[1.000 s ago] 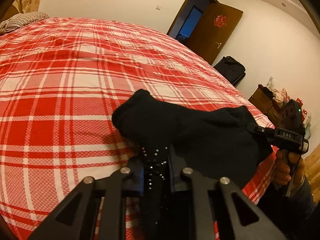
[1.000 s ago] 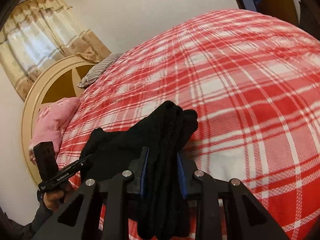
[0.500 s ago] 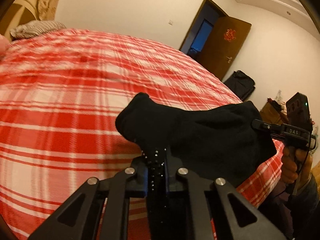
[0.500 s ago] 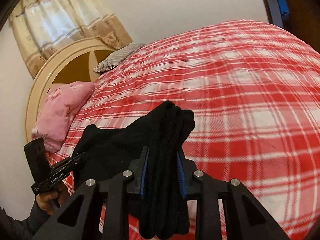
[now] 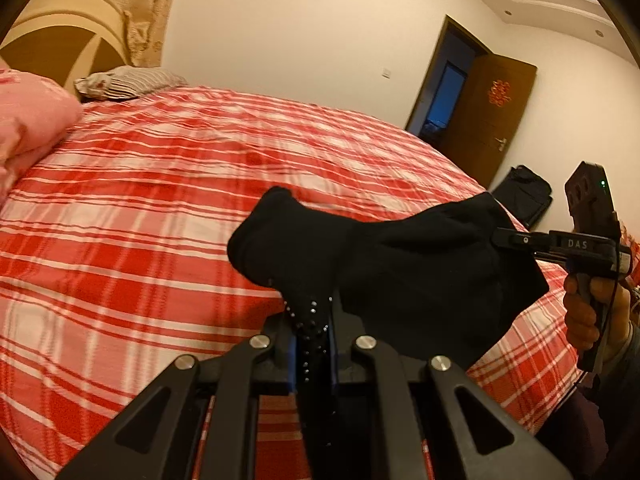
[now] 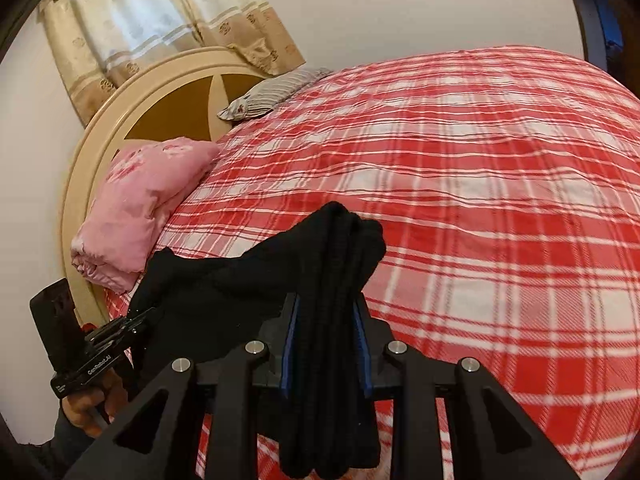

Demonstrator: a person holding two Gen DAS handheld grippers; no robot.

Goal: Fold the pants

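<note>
left gripper (image 5: 312,344) clamped narrow on a bunched edge of the black pants (image 5: 400,272), studded strip of fabric pinched between the fingers (image 5: 290,354). right gripper (image 6: 324,344) also closed down on a thick wad of the same pants, several layers stacked between its blue-edged pads, fabric hanging below the jaws. pants span between the two grippers, lifted off the bed (image 5: 140,208) near its close edge, sagging a bit in the middle; looks like each side holds one end so the cloth stays spread and can be laid down or doubled over. judging from the thick wad on the right, some folding is likely done already, but can't tell how many layers. the right gripper shows in the left view too, with the person's hand (image 5: 592,312) on its handle, biting the far corner of the cloth. beyond the pants the red plaid bedspread is open, good landing spot. further back a pink pillow (image 6: 144,200) and a striped pillow (image 6: 276,92) by the round headboard (image 6: 120,112), curtain (image 6: 160,20) behind. in the left view an open door (image 5: 492,120) and a dark bag (image 5: 524,200) on the floor at the far side.
</note>
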